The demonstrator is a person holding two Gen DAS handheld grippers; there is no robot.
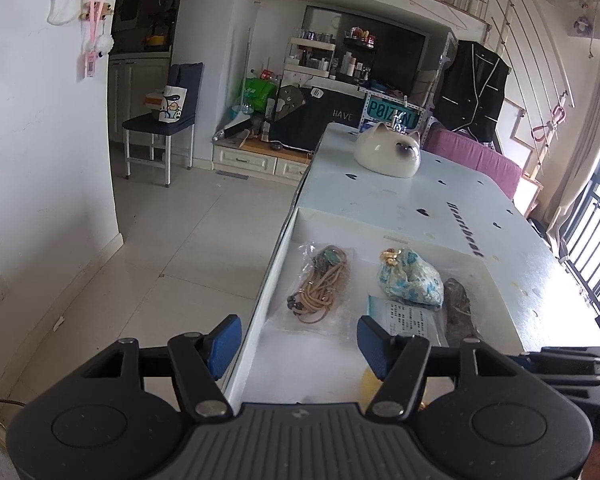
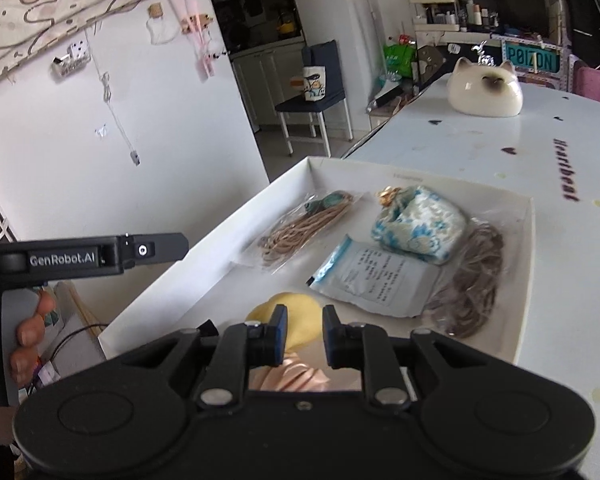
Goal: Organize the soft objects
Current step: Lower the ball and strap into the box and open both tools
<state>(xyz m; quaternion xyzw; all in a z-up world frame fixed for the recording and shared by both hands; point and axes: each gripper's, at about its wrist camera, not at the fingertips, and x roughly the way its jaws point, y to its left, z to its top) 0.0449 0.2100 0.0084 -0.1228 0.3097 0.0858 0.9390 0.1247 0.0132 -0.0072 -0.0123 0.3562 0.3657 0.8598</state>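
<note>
Left gripper (image 1: 299, 342) fingers apart, empty, right gripper (image 2: 304, 334) fingers clamped on peach cloth (image 2: 296, 374)

The left gripper (image 1: 299, 340) points forward and downward, its blue-padded jaws standing well apart with nothing pressed between them. A hand (image 2: 28, 332) wraps its handle from below, fingers (image 2: 40, 304) curled round the black grip. The right gripper (image 2: 305, 332) tilts down at much the same slant, close beside the left one. Its jaws stand near together, and they seem to nip a soft peach-coloured fold, though the view there is cramped.
</note>
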